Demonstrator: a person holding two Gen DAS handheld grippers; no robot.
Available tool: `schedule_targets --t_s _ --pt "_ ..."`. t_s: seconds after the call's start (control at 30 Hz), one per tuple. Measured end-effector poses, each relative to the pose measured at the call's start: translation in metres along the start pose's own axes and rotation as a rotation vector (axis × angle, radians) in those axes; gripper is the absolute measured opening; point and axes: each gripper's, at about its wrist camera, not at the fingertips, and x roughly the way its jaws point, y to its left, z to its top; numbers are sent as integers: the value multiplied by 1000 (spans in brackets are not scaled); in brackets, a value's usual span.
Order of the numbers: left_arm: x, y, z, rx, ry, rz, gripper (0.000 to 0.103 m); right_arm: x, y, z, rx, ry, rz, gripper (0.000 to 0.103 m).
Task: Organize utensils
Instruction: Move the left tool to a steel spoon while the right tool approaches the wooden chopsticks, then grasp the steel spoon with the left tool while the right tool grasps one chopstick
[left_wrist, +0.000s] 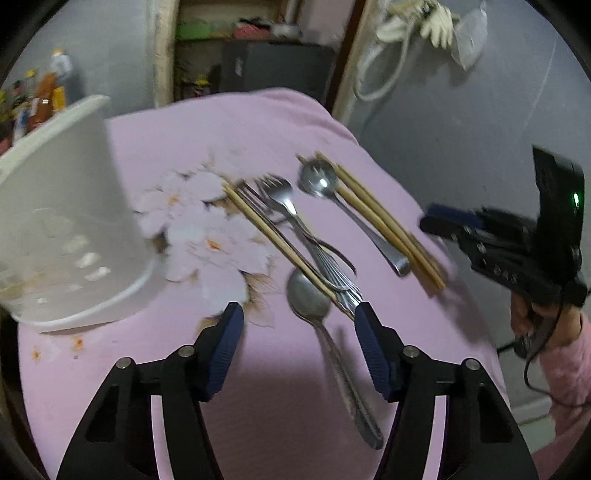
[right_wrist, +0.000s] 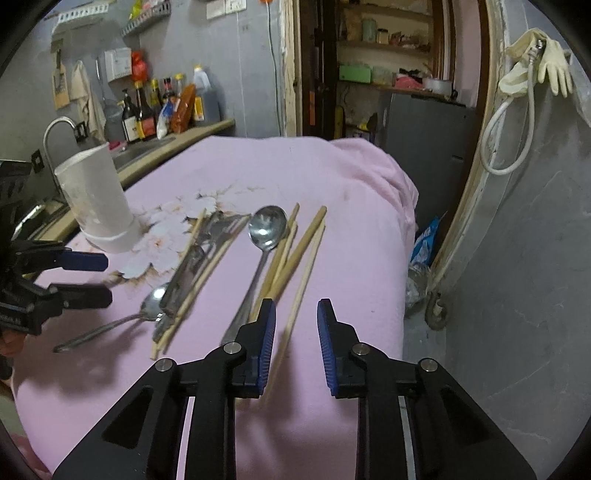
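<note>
Pink floral cloth (right_wrist: 332, 177) covers the worktop. White utensil holder (right_wrist: 96, 199) upright at far left. Forks (left_wrist: 284, 206), spoons (right_wrist: 266, 225), chopsticks (right_wrist: 295, 254) loose mid-cloth. Left tongs (left_wrist: 299, 321) agape over near spoon (left_wrist: 308, 295), gripping nothing. Right tongs (right_wrist: 296, 314) part-closed, straddling one chopstick (right_wrist: 291, 321), not pinching.

cup (right_wrist: 96, 201) left on cloth (right_wrist: 332, 177) | forks (right_wrist: 207, 240) beside | chopsticks (right_wrist: 295, 254) right
</note>
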Motion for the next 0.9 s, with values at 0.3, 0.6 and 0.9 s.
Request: schedule_targets --t_s 0.3,0.6,0.9 --pt "33 -10 3 120 183 32 48 26 -9 7 15 132 54 18" --pt "54 -11 5 224 251 76 48 42 -11 22 -1 189 37 17" --pt "65 4 18 213 257 102 24 52 -19 29 53 230 56 17"
